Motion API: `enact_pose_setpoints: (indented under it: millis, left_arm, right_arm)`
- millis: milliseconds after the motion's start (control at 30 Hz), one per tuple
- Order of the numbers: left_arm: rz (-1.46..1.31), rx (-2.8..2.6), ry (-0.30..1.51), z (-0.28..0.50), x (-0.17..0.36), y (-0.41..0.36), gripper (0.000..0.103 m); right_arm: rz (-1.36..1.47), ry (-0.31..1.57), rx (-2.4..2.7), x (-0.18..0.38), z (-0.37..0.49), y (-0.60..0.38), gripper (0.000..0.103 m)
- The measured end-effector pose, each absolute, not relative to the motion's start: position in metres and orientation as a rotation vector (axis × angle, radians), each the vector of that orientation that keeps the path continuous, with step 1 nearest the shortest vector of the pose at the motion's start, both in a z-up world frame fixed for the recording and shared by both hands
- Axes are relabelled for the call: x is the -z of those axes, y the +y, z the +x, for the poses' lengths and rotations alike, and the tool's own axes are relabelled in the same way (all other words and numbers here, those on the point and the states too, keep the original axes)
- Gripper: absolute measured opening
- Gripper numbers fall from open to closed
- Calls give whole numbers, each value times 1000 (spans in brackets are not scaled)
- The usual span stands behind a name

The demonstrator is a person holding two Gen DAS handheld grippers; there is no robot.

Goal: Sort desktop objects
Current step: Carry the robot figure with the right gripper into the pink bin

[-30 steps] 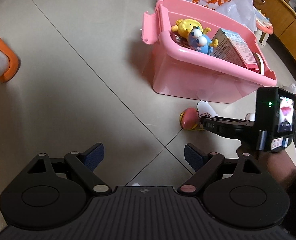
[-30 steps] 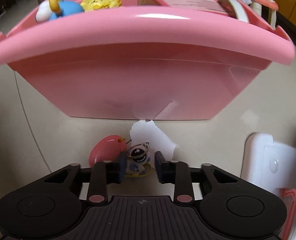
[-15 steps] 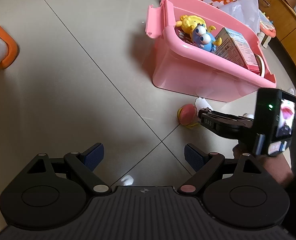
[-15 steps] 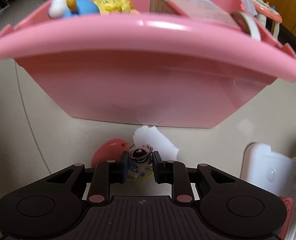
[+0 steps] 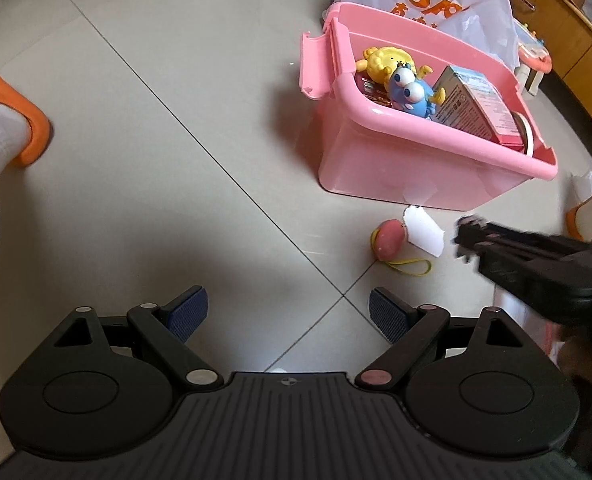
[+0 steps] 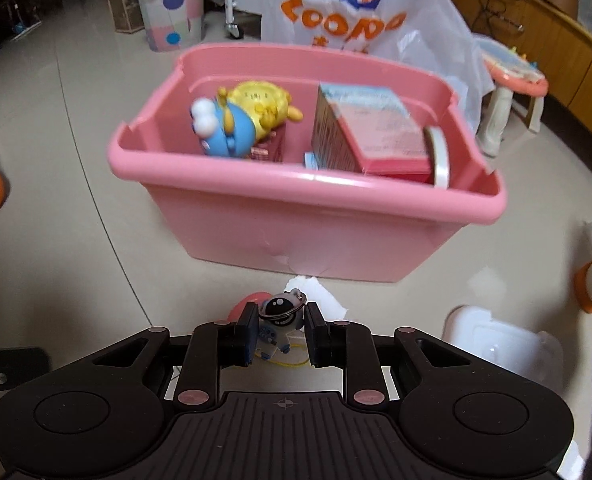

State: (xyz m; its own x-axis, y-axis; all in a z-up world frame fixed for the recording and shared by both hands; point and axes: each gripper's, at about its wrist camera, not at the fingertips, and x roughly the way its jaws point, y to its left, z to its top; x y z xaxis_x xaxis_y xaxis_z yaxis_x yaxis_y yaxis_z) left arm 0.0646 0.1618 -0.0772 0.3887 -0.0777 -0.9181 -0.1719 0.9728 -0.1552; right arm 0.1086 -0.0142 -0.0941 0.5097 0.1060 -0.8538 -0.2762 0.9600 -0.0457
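My right gripper (image 6: pixel 280 330) is shut on a small astronaut keychain figure (image 6: pixel 277 322) and holds it above the floor, just in front of the pink bin (image 6: pixel 308 216). That bin holds a blue big-eyed toy (image 6: pixel 222 130), a yellow plush (image 6: pixel 262 106), a pink box (image 6: pixel 370 132) and a tape roll (image 6: pixel 440 156). A pink egg-shaped toy (image 5: pixel 388 238) with a yellow cord lies on the tiles beside a white paper scrap (image 5: pixel 424 230). My left gripper (image 5: pixel 286 316) hangs open over bare floor with nothing between its fingers. In the left wrist view the right gripper (image 5: pixel 466 236) appears blurred.
A white plastic bag (image 6: pixel 360 28) stands behind the bin, with a dotted pail (image 6: pixel 174 16) further back. A white lid (image 6: pixel 500 344) lies on the floor at right. A person's feet in orange slippers (image 5: pixel 14 128) flank the scene. Wooden furniture (image 6: pixel 552 52) lines the right.
My right gripper closed on the astronaut figure and lifted it off the floor, so the bin's inside now shows. The left gripper stayed put.
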Motion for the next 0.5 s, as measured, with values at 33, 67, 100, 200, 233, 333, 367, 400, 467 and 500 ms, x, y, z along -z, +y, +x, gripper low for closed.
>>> enact_pose_setpoints:
  millis: [33,67,100,200,233,333,367,400,467,500]
  left_arm:
    - [-231,-63,1171,64,78,162,90]
    - [-225,-65,1169,64,78,162,90]
    - [-220,-66,1168,63,78,162,90]
    - [-208,-71,1169,63,80,161,90]
    - [-205,-72,1169,63,80,161,90]
    - [-190,-64,1172,62,81,159,90]
    - [-184,-60,1176,62,82,158,90]
    - [-179,-56,1179,62,82,157,90]
    - [-171,-54,1183,61,83,156,90]
    - [-170,-54,1186,60,83,156,90]
  right_arm:
    - [-183,1005,-231,88,106,-14,22]
    - [-181,998,-233,82,104,-13,22]
    - [-184,989,-234,76,102,-13,22]
    - [-195,967,-239,56,97,-15,22]
    - [-199,960,-239,51,95,-16,22]
    - [-194,938,-241,33,92,-19,22]
    - [-192,929,-242,29,92,-21,22]
    - [-190,921,-242,26,92,-23,22]
    - [-184,905,-241,17,93,-25,22]
    - [-180,896,-241,12,94,-26,22]
